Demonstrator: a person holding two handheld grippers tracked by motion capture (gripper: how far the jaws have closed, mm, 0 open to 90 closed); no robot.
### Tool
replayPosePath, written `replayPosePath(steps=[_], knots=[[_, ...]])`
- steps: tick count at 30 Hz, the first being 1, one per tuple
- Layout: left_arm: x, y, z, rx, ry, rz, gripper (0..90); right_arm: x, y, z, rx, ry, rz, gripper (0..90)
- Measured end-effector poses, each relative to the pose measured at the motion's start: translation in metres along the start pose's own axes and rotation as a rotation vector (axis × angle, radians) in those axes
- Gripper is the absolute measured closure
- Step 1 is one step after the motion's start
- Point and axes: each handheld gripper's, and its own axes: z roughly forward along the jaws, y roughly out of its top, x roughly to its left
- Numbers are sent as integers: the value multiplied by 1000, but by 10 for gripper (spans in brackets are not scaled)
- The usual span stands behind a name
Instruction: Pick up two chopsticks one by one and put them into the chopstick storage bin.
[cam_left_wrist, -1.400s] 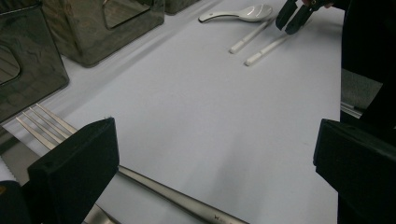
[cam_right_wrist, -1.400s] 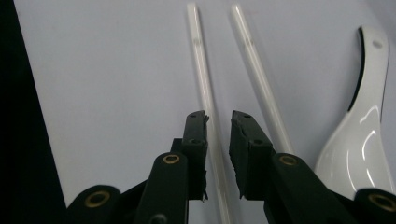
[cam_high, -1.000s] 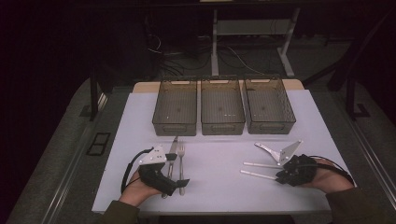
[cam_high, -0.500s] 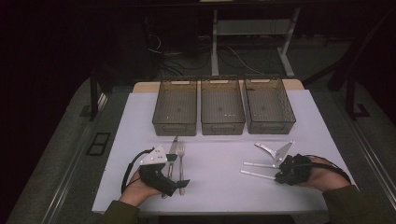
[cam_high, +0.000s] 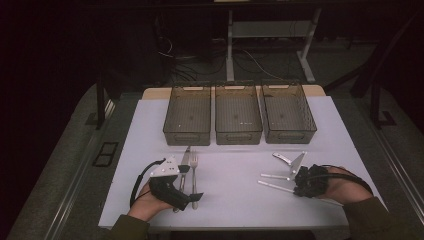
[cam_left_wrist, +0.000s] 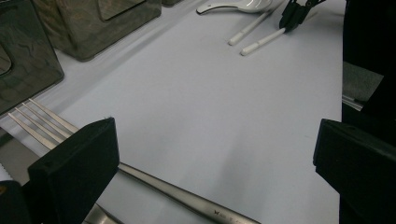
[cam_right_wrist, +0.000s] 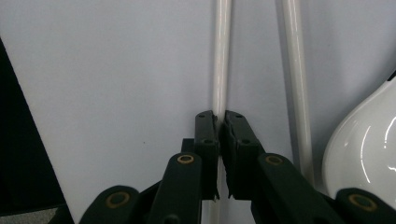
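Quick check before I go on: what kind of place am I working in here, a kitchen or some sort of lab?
Most likely a lab or data-collection bench, not a kitchen: a white table in a dark room, cables and desk legs on the floor behind, three matching bins lined up, cutlery laid out in front.

Dim high view, dark surroundings, soft shadows, near jaws blurred
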Motion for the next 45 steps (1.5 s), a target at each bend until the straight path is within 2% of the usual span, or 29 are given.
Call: replayPosePath(steps=[5, 7, 9, 10, 11, 15, 20, 21, 29, 37, 38, 45], knots=[[0, 0, -1, 1, 5, 5, 0, -1, -2, -1, -22, 6, 5, 843], [0, -1, 0, 2, 9, 6, 0, -2, -4, -3, -62, 16, 15, 843], [0, -1, 0, 6, 13, 10, 0, -3, -4, -5, -74, 16, 16, 843], [0, -2, 0, 6, 15, 11, 0, -1, -5, -6, -90, 30, 38, 843], [0, -2, 0, 7, 16, 13, 0, -3, -5, -7, -99, 19, 31, 843], [1, -2, -1, 1, 17, 13, 0, -6, -9, -12, -174, 28, 50, 843], [0, -3, 0, 4, 15, 11, 0, -7, -11, -14, -216, 30, 72, 844], [0, -3, 0, 4, 14, 10, 0, -8, -13, -14, -237, 37, 82, 844], [0, -4, 1, 2, 14, 11, 0, -11, -17, -14, -276, 48, 115, 843], [1, -5, 0, -1, 15, 11, 0, -14, -20, -21, -342, 27, 170, 844], [1, -5, 0, -3, 15, 11, 0, -14, -21, -24, -362, 32, 198, 844], [1, -6, 1, -2, 21, 10, 0, -16, -20, -31, -424, 28, 263, 844]])
